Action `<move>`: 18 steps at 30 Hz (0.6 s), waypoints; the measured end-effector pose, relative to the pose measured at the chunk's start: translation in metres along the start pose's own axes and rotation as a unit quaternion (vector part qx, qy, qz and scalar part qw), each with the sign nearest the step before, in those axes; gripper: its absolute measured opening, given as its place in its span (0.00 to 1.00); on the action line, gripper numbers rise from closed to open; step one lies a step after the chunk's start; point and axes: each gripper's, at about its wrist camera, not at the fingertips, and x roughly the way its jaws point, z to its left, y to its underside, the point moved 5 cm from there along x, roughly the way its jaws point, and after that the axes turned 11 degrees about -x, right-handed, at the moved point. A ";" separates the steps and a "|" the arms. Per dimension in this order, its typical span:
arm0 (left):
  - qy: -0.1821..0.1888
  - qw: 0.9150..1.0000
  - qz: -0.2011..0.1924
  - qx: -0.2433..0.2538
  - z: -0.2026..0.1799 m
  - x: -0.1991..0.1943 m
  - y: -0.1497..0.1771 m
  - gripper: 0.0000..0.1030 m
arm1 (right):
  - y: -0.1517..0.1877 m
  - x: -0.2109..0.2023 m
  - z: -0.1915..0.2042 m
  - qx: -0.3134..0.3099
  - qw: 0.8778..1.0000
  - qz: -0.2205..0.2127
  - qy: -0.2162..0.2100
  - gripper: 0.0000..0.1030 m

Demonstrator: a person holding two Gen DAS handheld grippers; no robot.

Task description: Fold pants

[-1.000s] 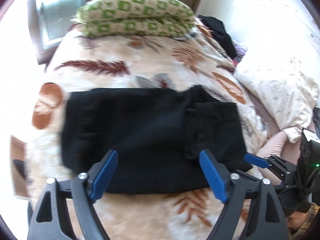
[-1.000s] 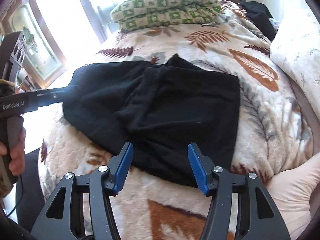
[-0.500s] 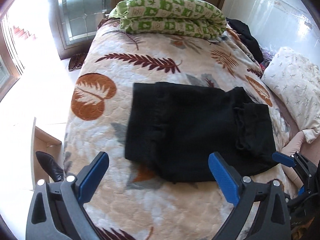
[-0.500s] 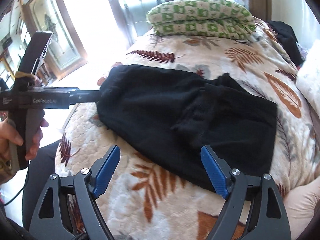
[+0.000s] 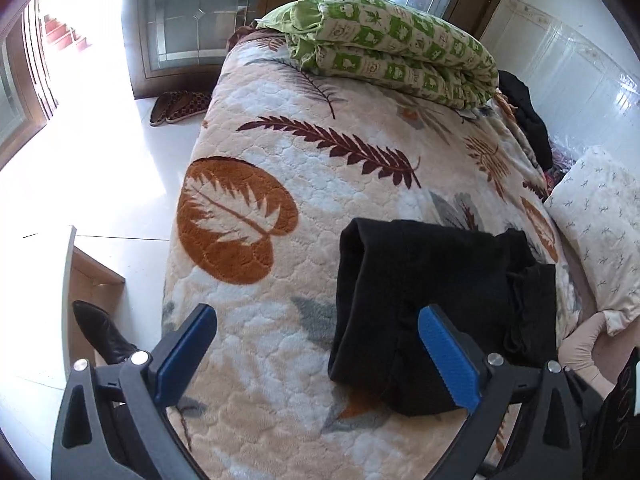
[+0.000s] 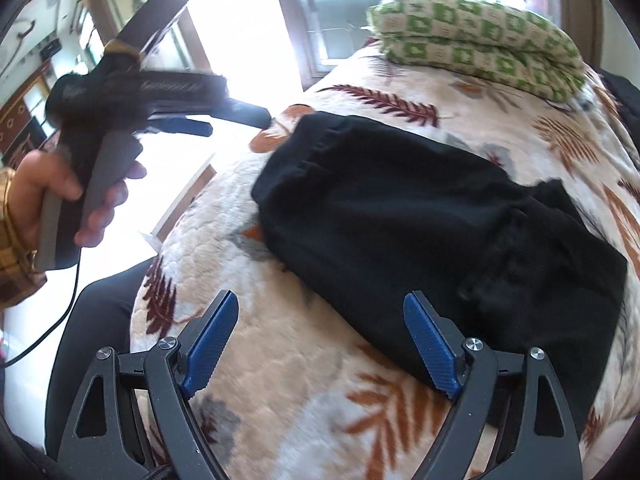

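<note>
The black pants (image 5: pixel 444 292) lie folded into a compact rectangle on the leaf-print bedspread (image 5: pixel 280 184); they also show in the right wrist view (image 6: pixel 420 224). My left gripper (image 5: pixel 316 354) is open and empty, held above the bed to the left of the pants' near edge. It also shows in the right wrist view (image 6: pixel 224 120), held in a hand off the bed's left side. My right gripper (image 6: pixel 320 344) is open and empty, above the bed in front of the pants.
A folded green-and-white quilt (image 5: pixel 396 46) lies at the head of the bed. A white pillow (image 5: pixel 600 224) and dark clothes (image 5: pixel 528 120) are at the right. Slippers (image 5: pixel 180 106), a boot (image 5: pixel 100 332) and a cardboard box (image 5: pixel 86 284) are on the floor at left.
Both grippers have pulled back and swung left, away from the pants. The pants now sit further right and farther off in both views; they lie still.
</note>
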 end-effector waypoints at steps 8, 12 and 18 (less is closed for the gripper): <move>0.015 0.999 0.027 0.020 -0.016 0.025 -0.010 0.99 | -0.017 0.025 0.019 -0.040 0.999 0.005 0.008 0.83; 0.020 0.998 0.048 0.030 -0.022 0.042 -0.012 0.99 | -0.016 0.034 0.020 -0.041 0.999 0.014 0.006 0.82; 0.031 0.996 0.074 0.043 -0.028 0.063 -0.013 0.91 | -0.014 0.043 0.019 -0.049 0.998 0.024 0.007 0.81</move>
